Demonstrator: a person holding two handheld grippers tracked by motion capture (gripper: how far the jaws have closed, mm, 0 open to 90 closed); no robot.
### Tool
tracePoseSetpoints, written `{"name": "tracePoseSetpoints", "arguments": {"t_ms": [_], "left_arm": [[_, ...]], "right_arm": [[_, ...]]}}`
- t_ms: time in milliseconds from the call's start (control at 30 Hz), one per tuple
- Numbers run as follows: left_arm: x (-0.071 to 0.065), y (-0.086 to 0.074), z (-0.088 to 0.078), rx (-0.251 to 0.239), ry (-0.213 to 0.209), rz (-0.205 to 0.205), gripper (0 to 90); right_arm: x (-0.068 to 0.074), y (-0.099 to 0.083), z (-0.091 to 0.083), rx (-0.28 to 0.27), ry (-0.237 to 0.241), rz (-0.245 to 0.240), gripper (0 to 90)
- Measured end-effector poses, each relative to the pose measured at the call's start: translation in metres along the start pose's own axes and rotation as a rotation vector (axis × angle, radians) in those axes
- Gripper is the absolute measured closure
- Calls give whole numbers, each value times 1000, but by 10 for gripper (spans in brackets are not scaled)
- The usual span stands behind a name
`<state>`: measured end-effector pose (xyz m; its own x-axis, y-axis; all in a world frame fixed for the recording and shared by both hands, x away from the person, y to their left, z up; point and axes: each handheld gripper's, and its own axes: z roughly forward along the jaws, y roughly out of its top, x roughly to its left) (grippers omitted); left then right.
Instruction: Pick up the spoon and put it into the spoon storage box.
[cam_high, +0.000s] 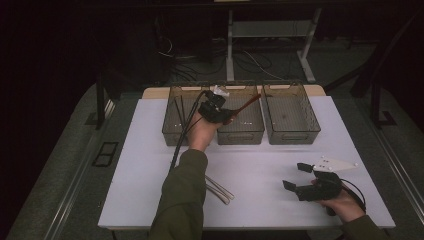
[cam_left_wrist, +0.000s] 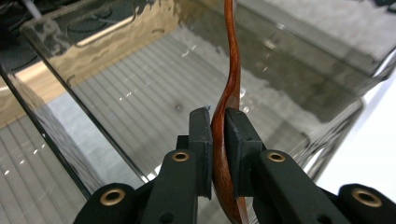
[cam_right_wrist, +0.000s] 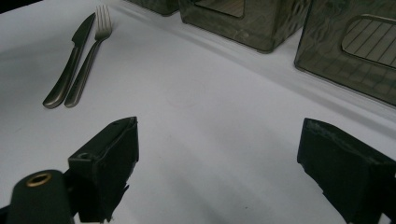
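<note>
So the wooden spoon (cam_left_wrist: 232, 88) is about to land in a bin

Left gripper (cam_left_wrist: 219, 140) has its jaws clamped on the spoon and holds it over the middle bin (cam_high: 241, 134) of three clear ones, so the drop looks like the step in hand. Knife (cam_right_wrist: 70, 60) and fork (cam_right_wrist: 88, 56) lie side by side on the white table (cam_high: 260, 165), probably next. Right gripper (cam_right_wrist: 217, 163) rests near the table's front edge with jaws wide apart, holding nothing. Dark room behind, cables on the floor (cam_high: 200, 65).

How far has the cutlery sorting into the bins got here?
Done: nothing visibly binned. In hand: the left gripper grips a wooden spoon over the middle bin. Left: knife and fork lie on the table; the right gripper is open.
</note>
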<state>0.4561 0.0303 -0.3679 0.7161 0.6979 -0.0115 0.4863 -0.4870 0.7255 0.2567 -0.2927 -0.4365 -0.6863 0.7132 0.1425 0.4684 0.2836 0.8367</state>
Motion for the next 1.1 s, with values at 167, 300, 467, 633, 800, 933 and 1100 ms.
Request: {"name": "tracePoseSetpoints", "arguments": {"t_ms": [167, 300, 467, 633, 800, 933, 1100], "left_arm": [[1, -3, 7, 59, 36, -28, 809], [2, -6, 10, 74, 28, -31, 808], [0, -7, 13, 95, 17, -30, 806], [-1, -7, 15, 108, 14, -29, 804], [-1, -8, 16, 115, 12, -23, 798], [-1, -8, 16, 105, 12, -18, 763], [-3, -5, 12, 67, 2, -1, 649]], "right_arm": [[0, 0, 0, 1, 0, 0, 129], [0, 0, 0, 0, -1, -1, 129], [0, 0, 0, 1, -2, 1, 129], [0, 0, 0, 1, -1, 3, 129], [0, 0, 0, 0, 1, 0, 129], [0, 0, -1, 2, 2, 2, 129], [0, 0, -1, 1, 1, 1, 129]]}}
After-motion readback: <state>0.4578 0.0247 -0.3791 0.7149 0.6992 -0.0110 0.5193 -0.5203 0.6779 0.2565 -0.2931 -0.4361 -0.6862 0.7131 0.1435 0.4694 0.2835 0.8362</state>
